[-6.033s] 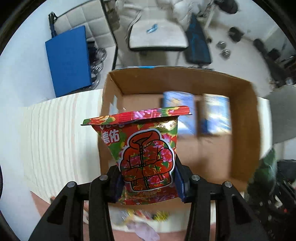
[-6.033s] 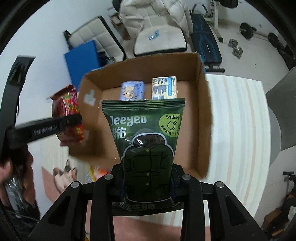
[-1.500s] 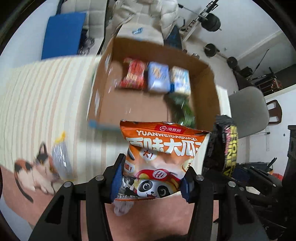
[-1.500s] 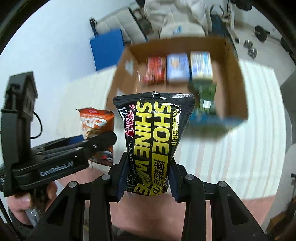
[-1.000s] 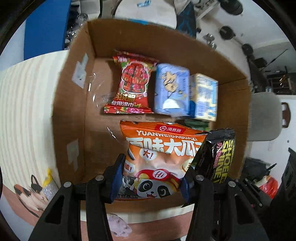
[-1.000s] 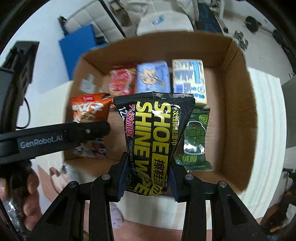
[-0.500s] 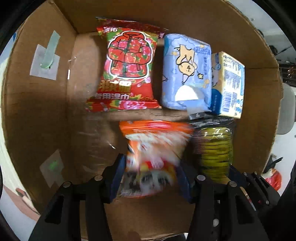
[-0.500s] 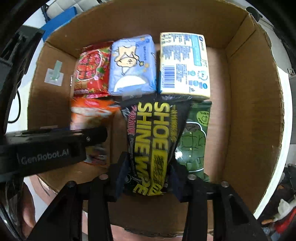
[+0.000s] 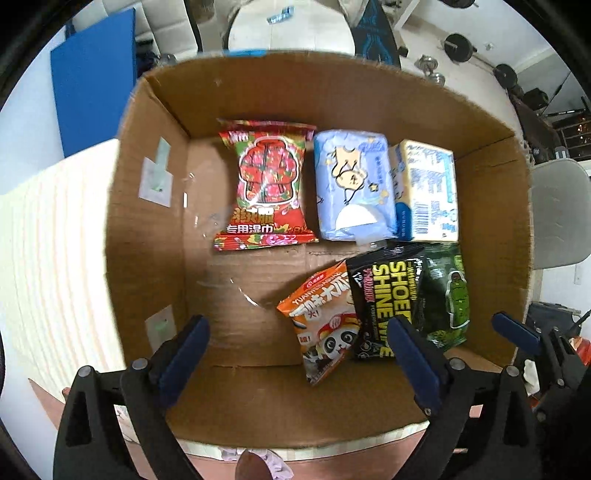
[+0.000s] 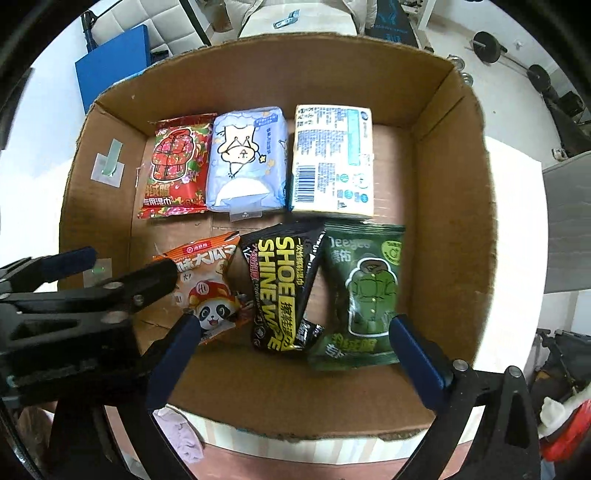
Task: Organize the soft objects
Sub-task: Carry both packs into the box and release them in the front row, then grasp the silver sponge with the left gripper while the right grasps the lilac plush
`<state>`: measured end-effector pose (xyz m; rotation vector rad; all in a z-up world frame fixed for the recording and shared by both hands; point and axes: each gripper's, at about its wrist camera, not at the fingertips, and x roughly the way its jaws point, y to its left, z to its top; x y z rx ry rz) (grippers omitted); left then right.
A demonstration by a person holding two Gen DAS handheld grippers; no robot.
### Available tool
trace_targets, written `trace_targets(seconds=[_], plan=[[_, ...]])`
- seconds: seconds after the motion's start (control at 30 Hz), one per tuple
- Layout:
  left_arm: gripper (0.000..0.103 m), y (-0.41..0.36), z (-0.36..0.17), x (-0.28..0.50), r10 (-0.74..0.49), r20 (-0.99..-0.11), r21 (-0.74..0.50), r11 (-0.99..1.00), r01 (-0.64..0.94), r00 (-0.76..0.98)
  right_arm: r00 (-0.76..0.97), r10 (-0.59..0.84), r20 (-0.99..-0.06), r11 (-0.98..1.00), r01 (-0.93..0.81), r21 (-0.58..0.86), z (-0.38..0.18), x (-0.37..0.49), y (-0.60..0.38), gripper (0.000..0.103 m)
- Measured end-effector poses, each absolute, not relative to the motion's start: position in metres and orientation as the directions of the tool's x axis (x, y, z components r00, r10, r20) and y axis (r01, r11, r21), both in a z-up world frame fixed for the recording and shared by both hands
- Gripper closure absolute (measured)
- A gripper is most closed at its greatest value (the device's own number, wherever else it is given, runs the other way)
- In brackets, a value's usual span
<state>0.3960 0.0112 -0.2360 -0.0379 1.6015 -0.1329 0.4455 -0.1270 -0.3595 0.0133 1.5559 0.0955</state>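
An open cardboard box [image 9: 147, 221] [image 10: 450, 221] holds soft packs in two rows. At the back lie a red floral pack [image 9: 266, 184] [image 10: 177, 166], a light blue pack [image 9: 351, 192] [image 10: 247, 158] and a white-blue pack [image 9: 424, 192] [image 10: 332, 162]. In front lie an orange panda pack [image 9: 325, 325] [image 10: 210, 288], a black shoe-wipe pack [image 9: 388, 306] [image 10: 284, 291] and a green pack [image 9: 447, 295] [image 10: 365, 288]. My left gripper [image 9: 299, 354] [image 10: 92, 291] hangs above the orange pack, jaws opening wide, pads off it. My right gripper [image 10: 297, 350] hangs above the black pack, jaws opening, gripping nothing.
The box stands on a pale striped table [image 9: 55, 240]. A pale purple cloth [image 10: 181, 439] lies at the near table edge. Behind the box are a blue board [image 9: 92, 74] and a white seat [image 9: 291, 33]; a grey chair [image 9: 557, 214] stands right.
Both grippers have spread their jaws and let go. The orange pack and the black pack have dropped onto the box floor in the front row, beside the green pack.
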Motion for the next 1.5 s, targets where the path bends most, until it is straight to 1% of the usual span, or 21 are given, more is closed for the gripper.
trace_targets(seconds=[0.17, 0.2, 0.43, 0.77, 0.83, 0.9, 1.0, 1.1, 1.2, 1.23, 1.27, 1.3, 1.33, 1.4, 1.47, 1.5], plan=[[0.004, 0.015, -0.208, 0.374, -0.094, -0.995, -0.092, 0.994, 0.056, 0.041, 0.055, 0.055, -0.997, 0.997, -0.052, 0.052, -0.339, 0.43, -0.132, 0.0], [0.004, 0.014, -0.205, 0.384, -0.093, -0.995, -0.09, 0.995, 0.053, 0.047, 0.065, 0.051, -0.997, 0.998, -0.052, 0.047, -0.334, 0.427, -0.133, 0.0], [0.004, 0.024, -0.176, 0.367, -0.096, -0.989, -0.093, 0.995, 0.028, 0.114, 0.149, 0.045, -0.988, 0.999, -0.037, 0.04, -0.302, 0.408, -0.141, 0.0], [0.004, 0.026, -0.144, 0.346, -0.074, -0.977, -0.068, 0.997, 0.033, 0.198, 0.218, 0.059, -0.974, 0.998, -0.013, 0.057, -0.27, 0.38, -0.146, 0.0], [0.004, 0.031, -0.13, 0.34, -0.065, -0.969, -0.059, 0.998, 0.034, 0.237, 0.243, 0.087, -0.966, 0.996, -0.007, 0.088, -0.262, 0.375, -0.147, 0.0], [0.004, 0.038, -0.118, 0.332, -0.037, -0.962, -0.028, 0.999, 0.037, 0.271, 0.271, 0.144, -0.952, 0.989, -0.017, 0.145, -0.252, 0.364, -0.146, 0.0], [0.004, 0.069, -0.097, 0.3, 0.091, -0.921, 0.101, 0.995, 0.007, 0.378, 0.255, 0.199, -0.946, 0.98, -0.07, 0.187, -0.249, 0.339, -0.132, 0.0], [0.004, 0.109, -0.105, 0.263, 0.2, -0.903, 0.197, 0.979, -0.049, 0.381, 0.191, 0.223, -0.956, 0.97, -0.142, 0.198, -0.267, 0.309, -0.102, 0.0], [0.005, 0.148, -0.135, 0.237, 0.227, -0.93, 0.22, 0.974, -0.057, 0.288, 0.105, 0.243, -0.964, 0.954, -0.204, 0.219, -0.301, 0.283, -0.068, 0.0], [0.01, 0.161, -0.15, 0.229, 0.241, -0.938, 0.235, 0.971, -0.053, 0.247, 0.064, 0.248, -0.967, 0.949, -0.219, 0.229, -0.319, 0.274, -0.054, 0.0], [0.024, 0.173, -0.166, 0.223, 0.252, -0.946, 0.247, 0.968, -0.051, 0.204, 0.02, 0.256, -0.966, 0.943, -0.225, 0.246, -0.337, 0.266, -0.042, 0.001], [0.031, 0.184, -0.183, 0.219, 0.257, -0.955, 0.252, 0.966, -0.052, 0.15, -0.023, 0.258, -0.966, 0.939, -0.229, 0.257, -0.355, 0.26, -0.029, 0.006], [0.037, 0.193, -0.197, 0.217, 0.248, -0.963, 0.243, 0.968, -0.057, 0.105, -0.048, 0.254, -0.966, 0.937, -0.234, 0.258, -0.368, 0.256, -0.021, 0.013], [0.036, 0.212, -0.223, 0.214, 0.212, -0.977, 0.209, 0.974, -0.089, 0.033, -0.106, 0.217, -0.97, 0.938, -0.252, 0.237, -0.401, 0.246, 0.001, 0.017], [0.036, 0.229, -0.243, 0.215, 0.162, -0.987, 0.162, 0.976, -0.143, -0.01, -0.142, 0.196, -0.97, 0.938, -0.26, 0.228, -0.424, 0.238, 0.014, 0.017], [0.034, 0.234, -0.252, 0.217, 0.117, -0.993, 0.12, 0.979, -0.165, -0.026, -0.16, 0.183, -0.97, 0.938, -0.266, 0.221, -0.433, 0.234, 0.02, 0.017]])
